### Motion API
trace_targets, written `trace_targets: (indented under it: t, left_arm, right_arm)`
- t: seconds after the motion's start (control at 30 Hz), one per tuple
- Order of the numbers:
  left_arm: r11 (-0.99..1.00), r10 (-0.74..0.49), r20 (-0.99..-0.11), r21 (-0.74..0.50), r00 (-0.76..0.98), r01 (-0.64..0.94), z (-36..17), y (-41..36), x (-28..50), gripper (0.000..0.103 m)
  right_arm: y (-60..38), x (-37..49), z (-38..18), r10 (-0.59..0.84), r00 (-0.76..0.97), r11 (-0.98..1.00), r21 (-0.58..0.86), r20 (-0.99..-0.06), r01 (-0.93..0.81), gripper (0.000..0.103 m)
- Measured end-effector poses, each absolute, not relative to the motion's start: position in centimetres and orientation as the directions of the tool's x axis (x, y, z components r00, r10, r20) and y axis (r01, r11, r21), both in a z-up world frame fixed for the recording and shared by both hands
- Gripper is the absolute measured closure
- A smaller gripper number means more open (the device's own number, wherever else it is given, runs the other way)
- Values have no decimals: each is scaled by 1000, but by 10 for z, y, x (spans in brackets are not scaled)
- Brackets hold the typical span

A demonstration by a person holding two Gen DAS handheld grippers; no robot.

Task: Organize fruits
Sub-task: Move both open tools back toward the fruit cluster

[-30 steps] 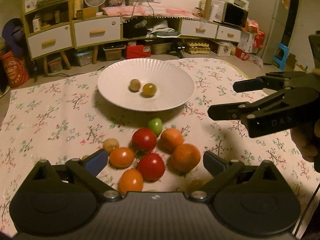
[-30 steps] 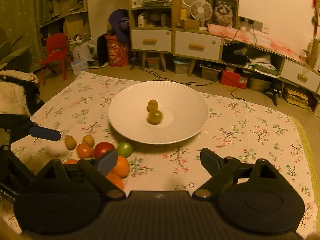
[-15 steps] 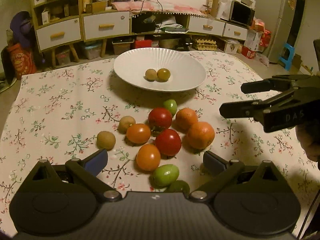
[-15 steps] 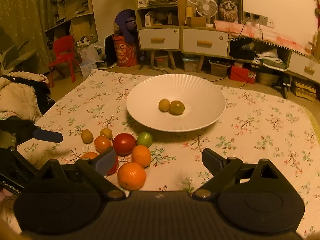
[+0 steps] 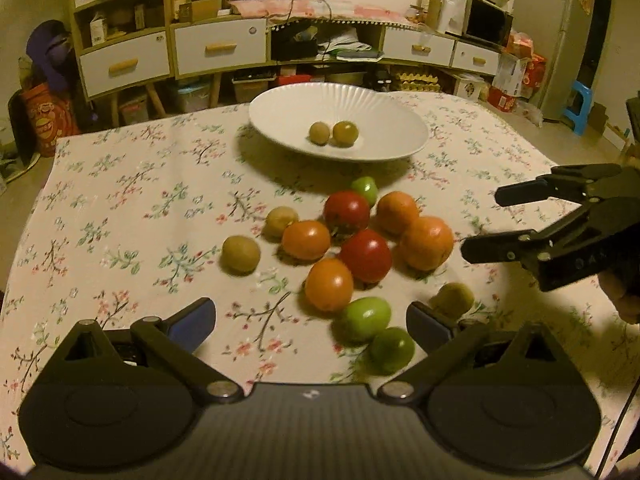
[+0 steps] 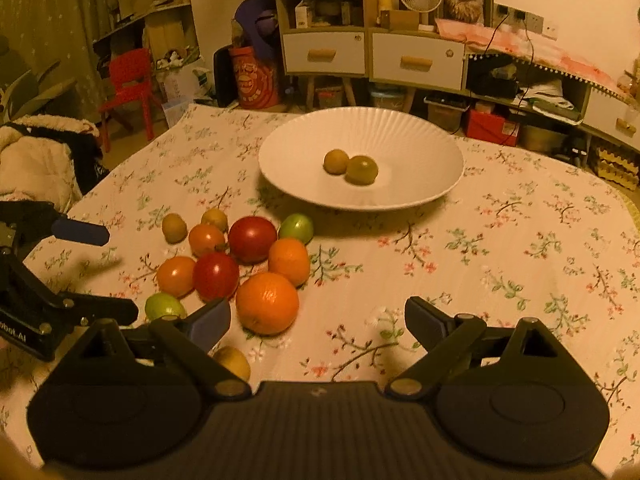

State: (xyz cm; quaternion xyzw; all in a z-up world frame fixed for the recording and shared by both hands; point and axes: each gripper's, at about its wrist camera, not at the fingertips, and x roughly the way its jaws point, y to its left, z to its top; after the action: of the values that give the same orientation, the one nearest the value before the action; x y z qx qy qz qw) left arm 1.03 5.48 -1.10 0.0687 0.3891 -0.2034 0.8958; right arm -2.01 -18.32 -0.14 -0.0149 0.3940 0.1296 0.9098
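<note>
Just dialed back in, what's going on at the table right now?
A person holds a gripper in each hand over a pile of fruit on the floral tablecloth. The left gripper and right gripper are both open and empty. Two small fruits already lie in the white plate; the rest, including red tomatoes, oranges and green fruits, sit loose on the cloth in front of the plate. Nothing is being gripped yet.

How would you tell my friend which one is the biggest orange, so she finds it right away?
Find the white plate on the flowery tablecloth, then look at the pile of fruit on the cloth in front of it. The biggest orange sits at the pile's near edge, on the side of the open right claw. It is bumpy-skinned and rounder and larger than the smooth tomatoes beside it.
</note>
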Motion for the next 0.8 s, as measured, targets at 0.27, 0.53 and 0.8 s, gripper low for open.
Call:
trace_targets:
  t: [0.27, 0.53, 0.8]
  left_arm:
    - [913, -318, -732, -64, 603, 403, -19, 63, 16, 1]
    - [888, -392, -747, -153, 537, 435, -21, 56, 15, 20]
    - [852, -467, -745, -233, 477, 470, -28, 41, 6, 34]
  right_arm:
    - [-173, -24, -10, 223, 635, 957, 43, -739, -287, 10]
    - [-170, -25, -14, 217, 632, 953, 22, -744, -301, 11]
    - [-168, -23, -15, 222, 633, 953, 29, -742, -300, 11]
